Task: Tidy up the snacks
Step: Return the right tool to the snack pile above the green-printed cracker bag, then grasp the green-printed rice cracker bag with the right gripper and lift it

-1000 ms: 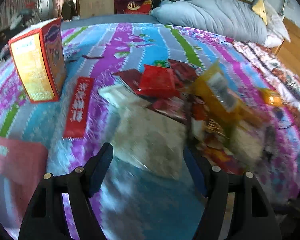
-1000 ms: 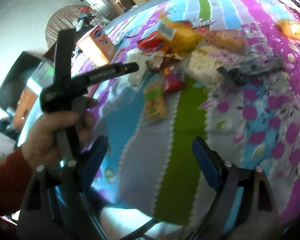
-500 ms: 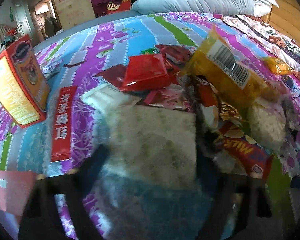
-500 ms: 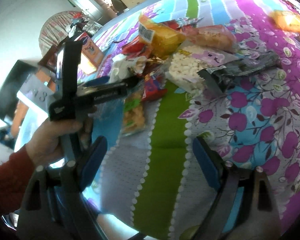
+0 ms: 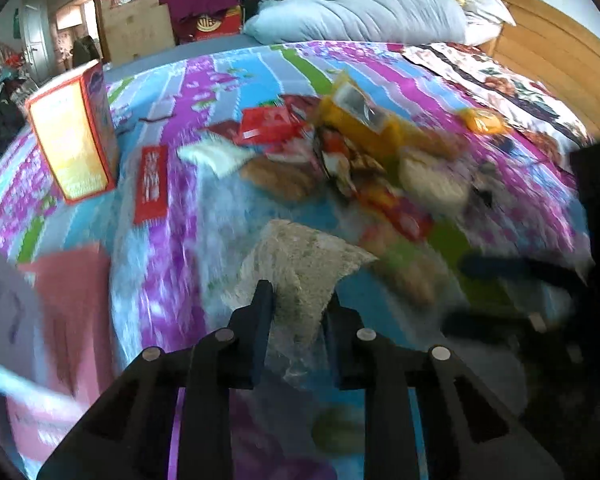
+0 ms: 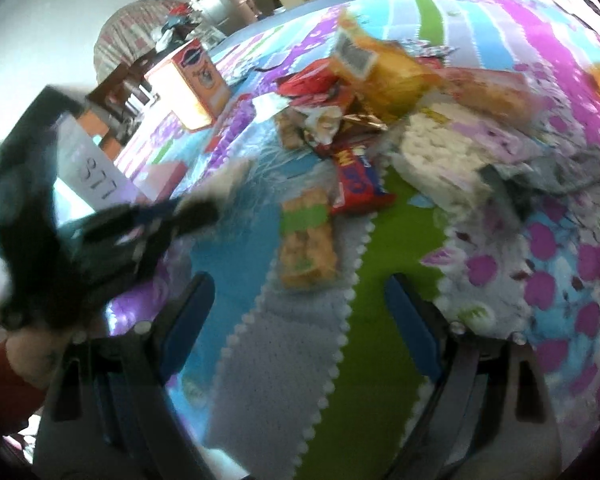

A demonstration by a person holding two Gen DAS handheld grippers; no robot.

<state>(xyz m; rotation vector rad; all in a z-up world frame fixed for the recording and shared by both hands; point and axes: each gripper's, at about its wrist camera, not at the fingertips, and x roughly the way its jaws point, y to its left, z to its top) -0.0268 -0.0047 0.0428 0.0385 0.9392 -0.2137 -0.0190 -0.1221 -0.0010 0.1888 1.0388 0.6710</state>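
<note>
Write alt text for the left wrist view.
The left gripper, its jaws just closed, pinches a clear bag of pale greenish snack above a striped floral bedspread; a blurred snack pile and orange box lie beyond.

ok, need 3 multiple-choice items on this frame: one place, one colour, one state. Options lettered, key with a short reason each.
1. Where does the tall orange box stand relative to the snack pile, in the left wrist view?
A. left of it
B. on top of it
C. right of it

2. What colour is the long flat packet beside the box?
A. green
B. red
C. black

3. What is the left gripper doing?
A. open over bare cloth
B. closed on a pale speckled bag
C. closed on the box

Key: 1 A, box stands apart at left; 2 B, red with pale lettering; 3 B, jaws have just closed and pinch the bag.
</note>
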